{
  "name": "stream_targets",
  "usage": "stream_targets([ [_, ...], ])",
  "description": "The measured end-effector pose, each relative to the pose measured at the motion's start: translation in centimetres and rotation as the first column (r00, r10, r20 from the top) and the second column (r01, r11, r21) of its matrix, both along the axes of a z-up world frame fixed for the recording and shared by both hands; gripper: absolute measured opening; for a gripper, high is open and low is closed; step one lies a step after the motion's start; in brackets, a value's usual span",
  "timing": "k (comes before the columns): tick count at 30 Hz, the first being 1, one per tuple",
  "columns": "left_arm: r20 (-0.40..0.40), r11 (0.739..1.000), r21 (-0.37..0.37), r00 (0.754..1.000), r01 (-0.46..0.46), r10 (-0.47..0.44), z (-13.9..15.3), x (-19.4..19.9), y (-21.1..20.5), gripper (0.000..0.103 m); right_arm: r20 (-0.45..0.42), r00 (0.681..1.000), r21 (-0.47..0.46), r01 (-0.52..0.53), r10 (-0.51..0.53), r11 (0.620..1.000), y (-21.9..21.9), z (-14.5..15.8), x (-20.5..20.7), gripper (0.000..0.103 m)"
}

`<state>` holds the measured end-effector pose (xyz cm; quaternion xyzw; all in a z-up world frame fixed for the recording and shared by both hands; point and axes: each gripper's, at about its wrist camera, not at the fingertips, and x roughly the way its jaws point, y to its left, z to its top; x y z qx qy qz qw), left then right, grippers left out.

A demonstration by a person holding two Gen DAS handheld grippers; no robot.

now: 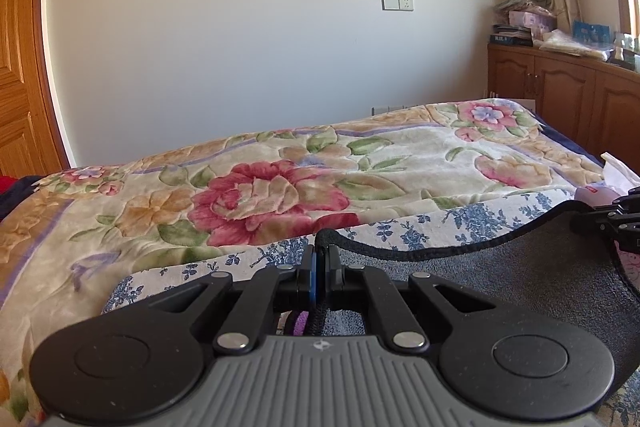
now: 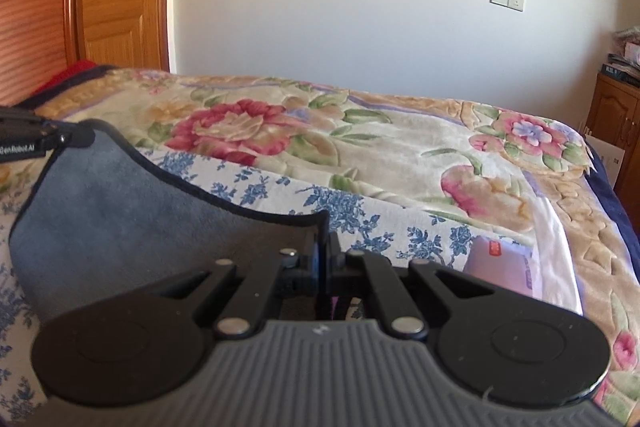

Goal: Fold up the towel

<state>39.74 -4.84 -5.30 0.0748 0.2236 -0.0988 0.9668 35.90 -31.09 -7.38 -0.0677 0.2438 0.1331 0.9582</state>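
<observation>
Left gripper [image 1: 320, 251] fingers pinching towel [image 1: 500, 279] corner above bed [image 1: 280, 179]. Grey towel slung between grippers, over blue-flowered sheet [image 2: 352, 211] on bed. Right gripper [image 2: 324, 239] fingers clamped on opposite towel corner.

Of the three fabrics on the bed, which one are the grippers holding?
The grey towel with the dark edge: the left gripper and right gripper each pinch a corner. The blue-flowered sheet and floral blanket lie flat beneath.

Left gripper [image 1: 319, 255] angled slightly downward, jaws clamped together; right gripper [image 2: 323, 243] likewise, jaws clamped together
</observation>
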Motion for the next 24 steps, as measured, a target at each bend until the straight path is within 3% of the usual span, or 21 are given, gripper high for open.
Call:
stream_targets([
  [14,-0.068,0.999,0.044,0.997,-0.022,0.025,-2.0,2.6,-0.3,0.005,-0.051,0.998,-0.07,0.02,-0.024,0.997,0.8,-1.8,1.6,0.004],
  [24,-0.11,0.997,0.067,0.993,-0.041,0.048,-3.8,3.6,0.0,0.006,-0.081,0.996,-0.073,0.029,-0.035,0.997,0.7,-3.0,1.9,0.004],
])
